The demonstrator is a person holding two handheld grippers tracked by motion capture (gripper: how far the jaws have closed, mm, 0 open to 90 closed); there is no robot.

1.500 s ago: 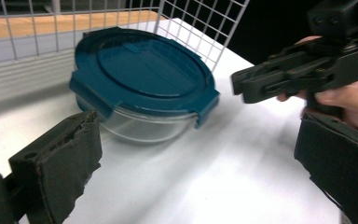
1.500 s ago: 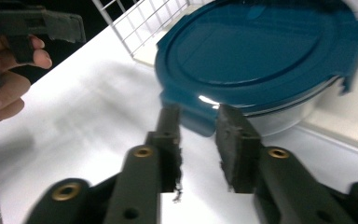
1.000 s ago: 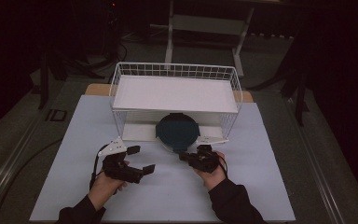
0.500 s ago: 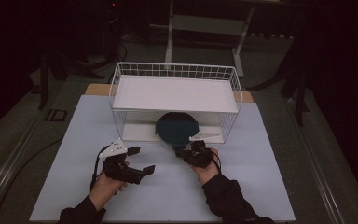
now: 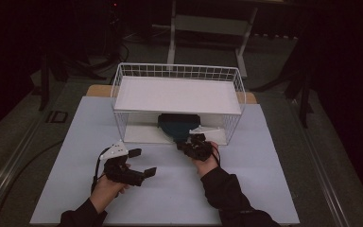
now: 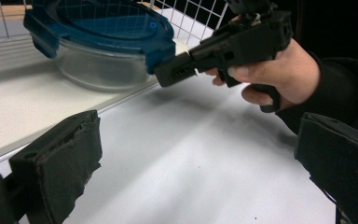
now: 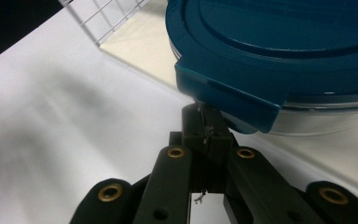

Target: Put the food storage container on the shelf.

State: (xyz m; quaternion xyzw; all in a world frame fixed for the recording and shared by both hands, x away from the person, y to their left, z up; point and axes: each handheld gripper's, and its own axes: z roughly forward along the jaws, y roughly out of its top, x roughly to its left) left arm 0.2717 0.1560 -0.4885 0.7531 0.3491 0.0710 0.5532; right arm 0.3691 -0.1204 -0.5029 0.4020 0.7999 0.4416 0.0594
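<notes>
Right gripper (image 5: 187,144) has moved fwd since approx 1 s ago: then it sat on the open surface (image 5: 264,189) just in front of the container, now its tip is at the container's near edge, under the front of the wire rack (image 5: 177,75). Container (image 5: 177,124) = clear glass dish w/ dark teal snap lid; it sits on the white base panel under the rack's shelf, at the front-centre opening, toward the far edge of the surface. Position of container looks unchanged vs. earlier pics. In right gripper view the right gripper (image 7: 206,122) jaws are together, tips tucked just beneath the lid's latch tab (image 7: 228,100); nothing seen pinched between them, contact w/ tab likely but can't confirm. Left gripper view agrees: right gripper (image 6: 173,73) nose meets the teal lid (image 6: 98,28) at its tab, hand (image 6: 279,70) behind it. Left gripper (image 5: 142,163) has stayed put near the front-left part of the surface, jaws wide apart, holding nothing; in its own view the left gripper (image 6: 196,158) pads frame bare surface. Judgement: approach phase done, work is now at contact stage. Closed tips under the tab suggest a pry/flip of the latch or a nudge to drag the dish out, not a pinch grasp. Risk: dish may slide back on the smooth panel if pushed; left gripper is free to brace if needed.
</notes>
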